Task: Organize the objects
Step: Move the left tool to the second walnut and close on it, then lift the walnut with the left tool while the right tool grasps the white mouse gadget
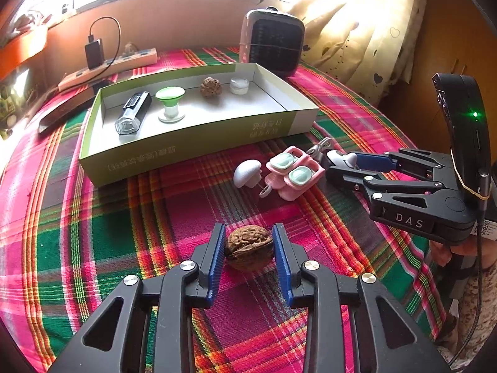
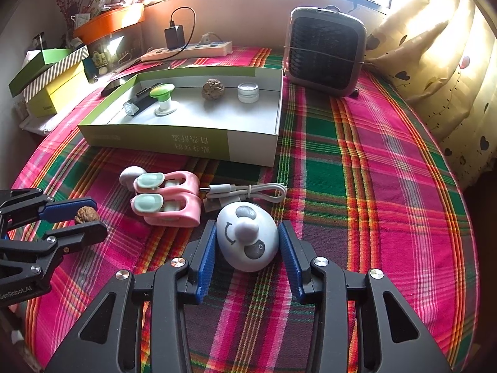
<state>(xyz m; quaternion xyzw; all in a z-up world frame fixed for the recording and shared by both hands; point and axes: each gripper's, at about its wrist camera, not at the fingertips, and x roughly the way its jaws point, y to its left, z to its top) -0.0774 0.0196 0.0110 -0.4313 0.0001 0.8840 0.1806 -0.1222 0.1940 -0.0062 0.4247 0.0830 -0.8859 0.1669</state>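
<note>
Walnut point(image 1: 249, 250) sits between left tool point(image 1: 249, 248) pads, contact unclear.

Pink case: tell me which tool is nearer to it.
Right. The right tool straddles the panda toy right beside the pink case. The left tool sits farther off, around the walnut.
</note>
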